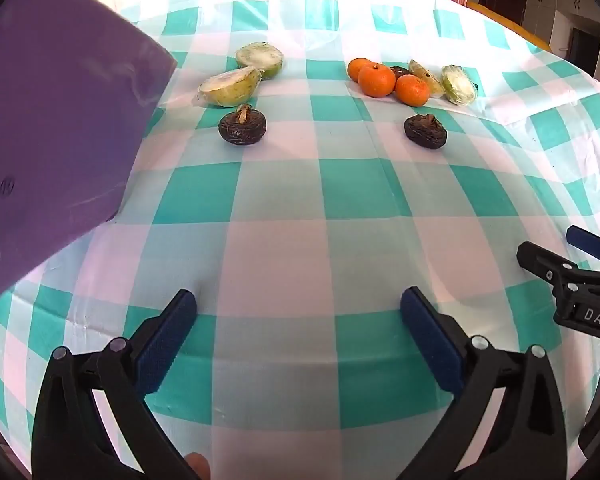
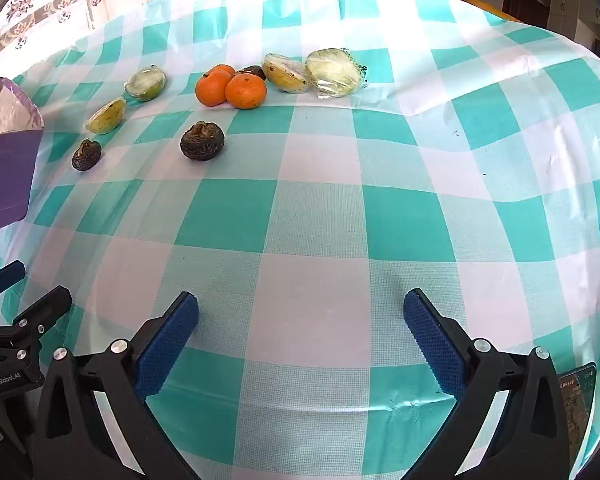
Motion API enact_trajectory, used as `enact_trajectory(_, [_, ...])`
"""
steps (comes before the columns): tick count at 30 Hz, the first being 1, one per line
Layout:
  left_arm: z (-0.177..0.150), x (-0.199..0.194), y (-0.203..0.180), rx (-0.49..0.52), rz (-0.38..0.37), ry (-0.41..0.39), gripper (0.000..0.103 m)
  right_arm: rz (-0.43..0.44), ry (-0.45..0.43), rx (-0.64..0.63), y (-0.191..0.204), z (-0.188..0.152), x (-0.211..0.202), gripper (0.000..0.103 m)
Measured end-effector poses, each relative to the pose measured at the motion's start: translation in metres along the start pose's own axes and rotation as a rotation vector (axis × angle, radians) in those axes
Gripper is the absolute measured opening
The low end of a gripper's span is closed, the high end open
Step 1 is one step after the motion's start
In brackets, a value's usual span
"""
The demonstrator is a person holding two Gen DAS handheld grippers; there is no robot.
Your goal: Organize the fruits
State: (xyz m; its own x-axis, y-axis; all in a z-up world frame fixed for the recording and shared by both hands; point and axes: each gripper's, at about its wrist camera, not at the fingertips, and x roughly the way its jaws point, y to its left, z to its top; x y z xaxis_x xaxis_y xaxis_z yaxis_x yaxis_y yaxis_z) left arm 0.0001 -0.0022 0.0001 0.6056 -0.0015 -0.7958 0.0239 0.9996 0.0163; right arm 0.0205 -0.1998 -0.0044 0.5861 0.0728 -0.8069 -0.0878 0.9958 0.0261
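Here, the left gripper (image 1: 298, 308) has its blue-padded fingers (image 1: 168, 344) spread wide, holding nothing, low over a teal-and-white checked cloth (image 1: 284, 208). The right gripper (image 2: 300, 310) is likewise spread and empty, just beside it. Farther off lie two dark fruits (image 1: 242, 126) (image 1: 425, 131). Beyond them, at far left, sit two wrapped green halves (image 1: 230, 86); at far right, three oranges (image 1: 377, 79) touch, with two more wrapped halves (image 1: 458, 84). A purple box (image 1: 56, 132) stands near left.

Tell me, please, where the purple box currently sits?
The purple box fills the left edge of both wrist views, on the checked tablecloth, nearest the wrapped green fruit half and dark wrinkled fruit.
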Motion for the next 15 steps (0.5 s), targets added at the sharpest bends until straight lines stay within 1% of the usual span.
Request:
enact_trajectory(1, [0.0,0.0,0.0,0.001,-0.001,0.0,0.102,-0.004,-0.019,-0.004,0.0,-0.001,-0.004,0.099])
enact_trajectory(2, [0.0,0.0,-0.001,0.002,-0.003,0.0,0.102,-0.012,-0.008,-0.01,0.003,0.0,-0.003,0.099])
enact_trajectory(4, [0.0,-0.001,-0.007,0.024,-0.008,0.0,0.102,0.0,-0.005,-0.004,0.0,0.001,-0.001,0.099])
enact_trajectory(5, [0.0,0.0,-0.008,0.027,-0.013,0.0,0.102,0.018,-0.023,0.012,-0.003,-0.003,-0.003,0.099])
enact_trajectory(8, [-0.001,-0.001,-0.011,0.023,-0.013,-0.003,0.102,0.02,-0.023,0.011,-0.013,-0.008,-0.003,0.099])
enact_trajectory(9, [0.001,0.001,-0.01,0.008,0.002,0.005,0.102,0.005,-0.013,0.001,-0.007,-0.005,-0.001,0.099])
enact_trajectory(15, [0.001,0.0,-0.006,0.0,-0.011,-0.001,0.102,-0.006,-0.01,-0.007,-0.006,-0.005,-0.002,0.099])
